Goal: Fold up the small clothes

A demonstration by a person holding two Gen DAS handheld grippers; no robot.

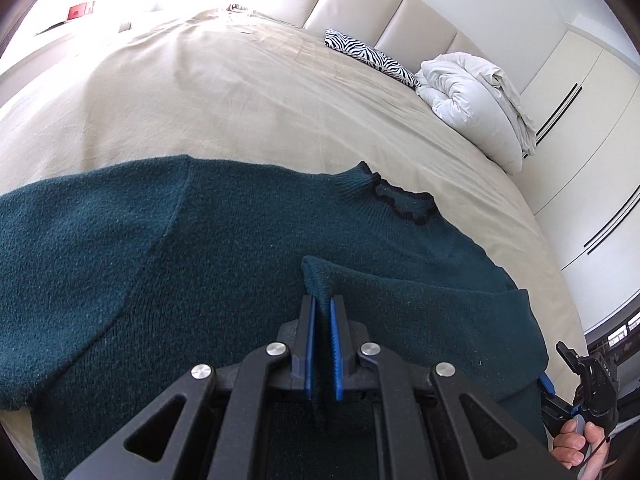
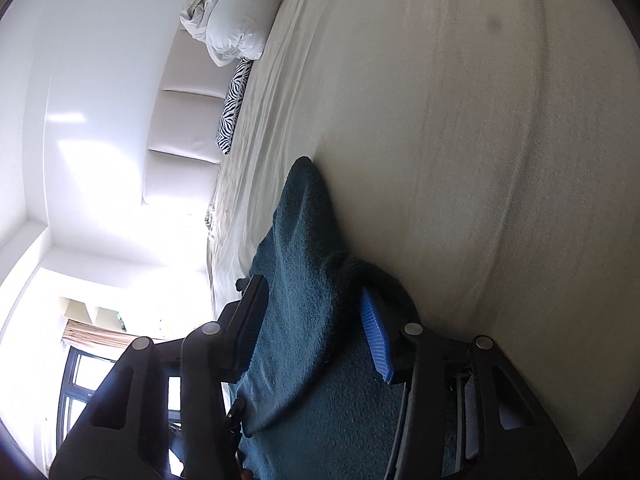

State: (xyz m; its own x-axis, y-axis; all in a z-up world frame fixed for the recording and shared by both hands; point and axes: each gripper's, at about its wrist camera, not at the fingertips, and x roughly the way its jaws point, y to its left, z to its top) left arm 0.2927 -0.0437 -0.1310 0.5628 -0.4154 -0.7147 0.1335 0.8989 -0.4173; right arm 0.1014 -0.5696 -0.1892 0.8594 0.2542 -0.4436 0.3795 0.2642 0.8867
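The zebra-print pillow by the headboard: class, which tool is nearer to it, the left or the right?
Hard to settle. The left tool and the right tool both sit at the teal sweater, far across the bed from the zebra-print pillow; neither is clearly nearer.

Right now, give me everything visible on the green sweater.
The sweater is a dark teal fuzzy knit with a ribbed, black-trimmed scalloped collar. It lies mostly flat on the beige bedsheet, one sleeve spread out. The left gripper is shut on a raised fold. The right gripper straddles another edge; whether its pads press is unclear.
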